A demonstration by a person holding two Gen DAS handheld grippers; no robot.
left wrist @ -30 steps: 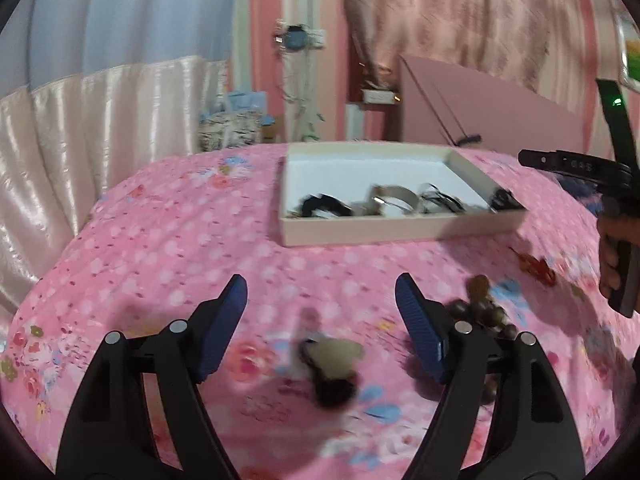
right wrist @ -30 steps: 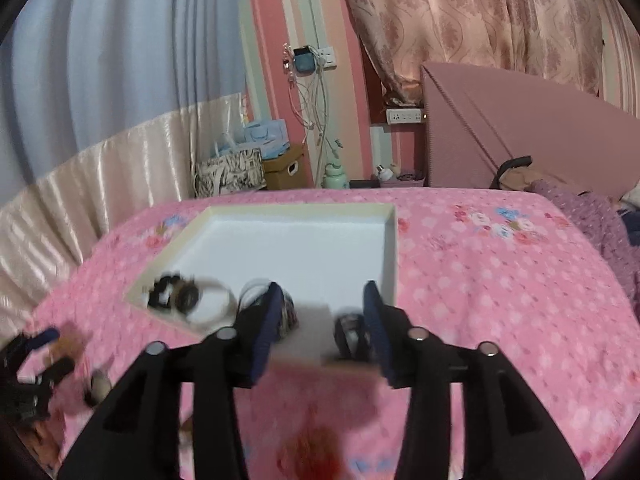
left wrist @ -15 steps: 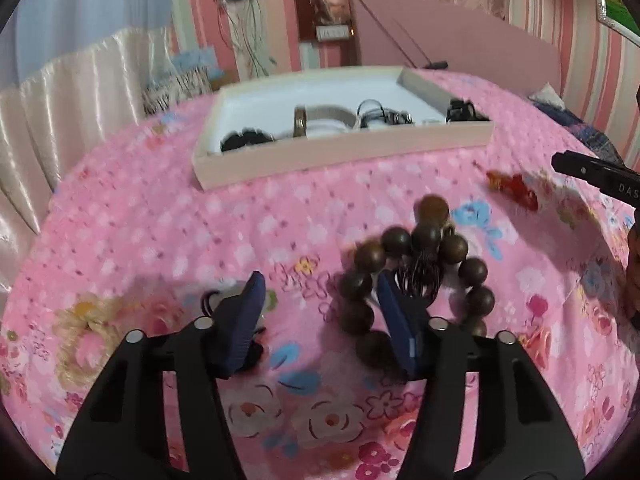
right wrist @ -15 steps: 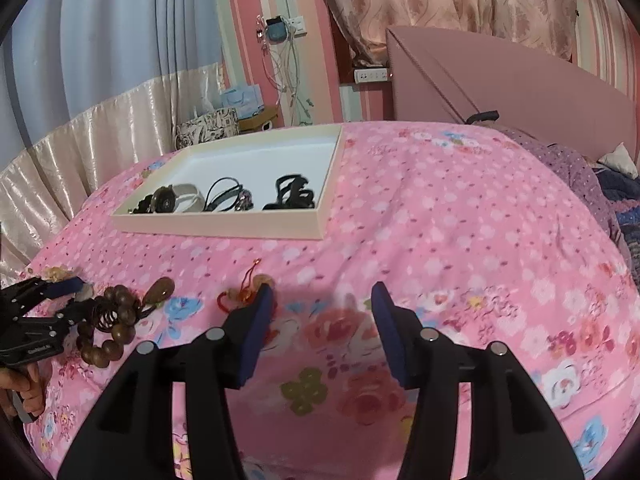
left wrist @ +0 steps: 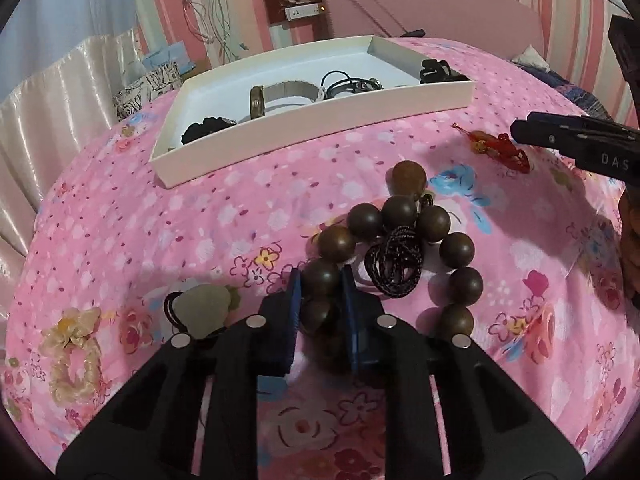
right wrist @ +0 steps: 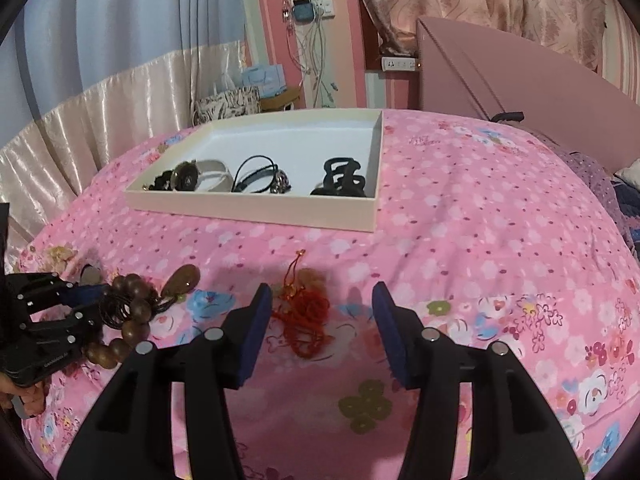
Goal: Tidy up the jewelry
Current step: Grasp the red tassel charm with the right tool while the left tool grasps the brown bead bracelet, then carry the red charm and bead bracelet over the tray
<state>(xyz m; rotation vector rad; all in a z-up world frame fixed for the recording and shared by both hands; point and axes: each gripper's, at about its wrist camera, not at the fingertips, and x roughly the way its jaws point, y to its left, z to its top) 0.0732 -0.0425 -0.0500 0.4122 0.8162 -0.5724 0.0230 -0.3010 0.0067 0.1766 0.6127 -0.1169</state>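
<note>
Ahead of both grippers, well beyond the fingertips, a shallow white tray (right wrist: 256,210) is seen on the pink floral bedspread (right wrist: 480,240), already holding a watch, cords and a black clip along its near wall.

Directly in front of the left gripper (left wrist: 320,292) lies the wooden bead bracelet (left wrist: 400,240). One bead of its near-left arc is clamped between the blue pads, so the gripper is closed on the bracelet. The beads are judged hard, smooth and fairly weighty – a round bead can slip from flat pads (a hold across the strand between two beads would be surer). The loop is expected to hang and swing once lifted. A coil of dark cord (left wrist: 394,266) rests inside the ring, just right of the pads, and may be dragged along.

Between the spread fingers of the right gripper (right wrist: 322,320), which is open and holds nothing, the red knotted cord charm (right wrist: 306,312) is found, nearer the left pad. It is judged light, limp and tangle-prone – best pinched at its bunched middle, not by a loose strand.
</note>
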